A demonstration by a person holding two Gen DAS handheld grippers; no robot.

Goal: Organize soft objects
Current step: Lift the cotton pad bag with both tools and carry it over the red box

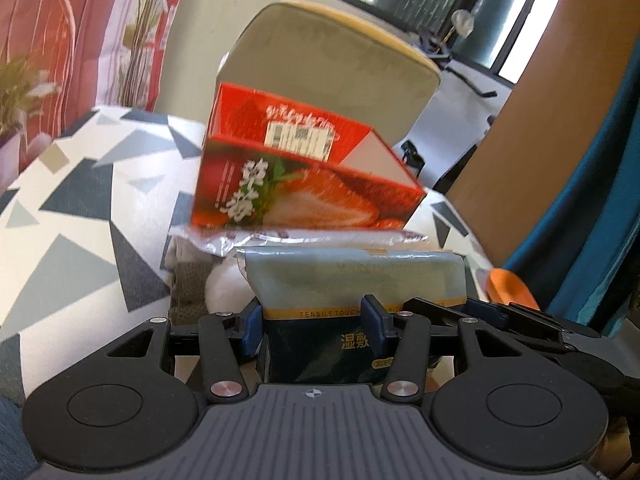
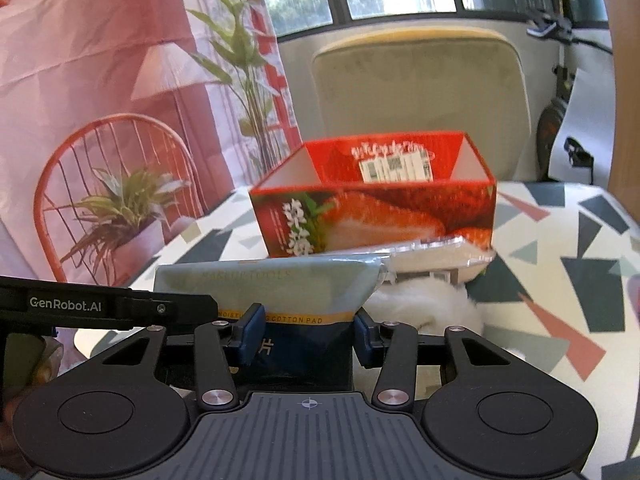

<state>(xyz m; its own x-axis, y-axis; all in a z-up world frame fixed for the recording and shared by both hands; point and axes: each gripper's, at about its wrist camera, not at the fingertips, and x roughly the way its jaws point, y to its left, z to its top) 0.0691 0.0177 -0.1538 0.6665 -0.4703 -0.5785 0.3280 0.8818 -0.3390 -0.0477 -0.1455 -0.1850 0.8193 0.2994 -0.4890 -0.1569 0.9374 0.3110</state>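
Note:
A blue and pale cotton pad pack (image 1: 352,280) (image 2: 272,284) is held between both grippers. My left gripper (image 1: 314,322) is shut on one side of the pack. My right gripper (image 2: 308,330) is shut on the other side. Beyond the pack stands an open red strawberry box (image 1: 296,176) (image 2: 376,208) on the patterned table, empty inside as far as I see. A clear plastic packet (image 1: 224,244) (image 2: 436,256) and a white fluffy item (image 1: 224,288) (image 2: 424,304) lie between the pack and the box.
The table has a geometric-pattern cloth (image 1: 80,208) (image 2: 560,264). A beige chair (image 1: 332,72) (image 2: 420,88) stands behind the box. An orange object (image 1: 510,284) lies at the right edge. A potted plant (image 2: 120,208) stands at left.

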